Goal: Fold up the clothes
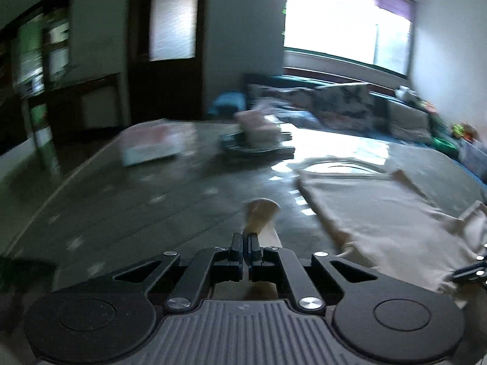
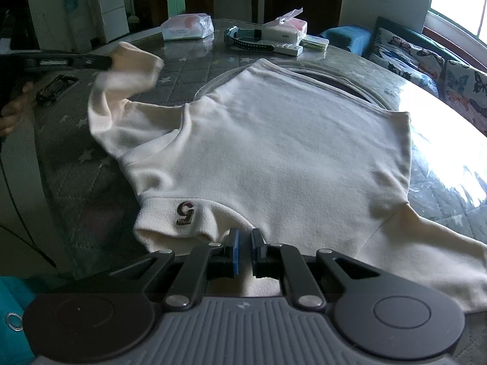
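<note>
The cream sweater (image 2: 274, 152) lies spread flat on the table (image 2: 188, 70), its collar, marked with a small embroidered figure, nearest me and its hem toward the far side. I judge this layout to be the starting condition for folding the sleeves inward.

My left claw (image 1: 245, 238) is closed tight on the cuff of the left sleeve (image 2: 134, 64), which it holds raised clear of the table so the sleeve can be carried across the body without dragging.

My right claw (image 2: 245, 237) sits nearly closed at the collar edge; I judge it to be pinning the garment against shifting, though whether its pads actually pinch cloth I cannot tell.

Further out, tissue packs (image 2: 187, 26) and a wristband (image 2: 249, 41) occupy the far table edge, well apart from the sweater.
</note>
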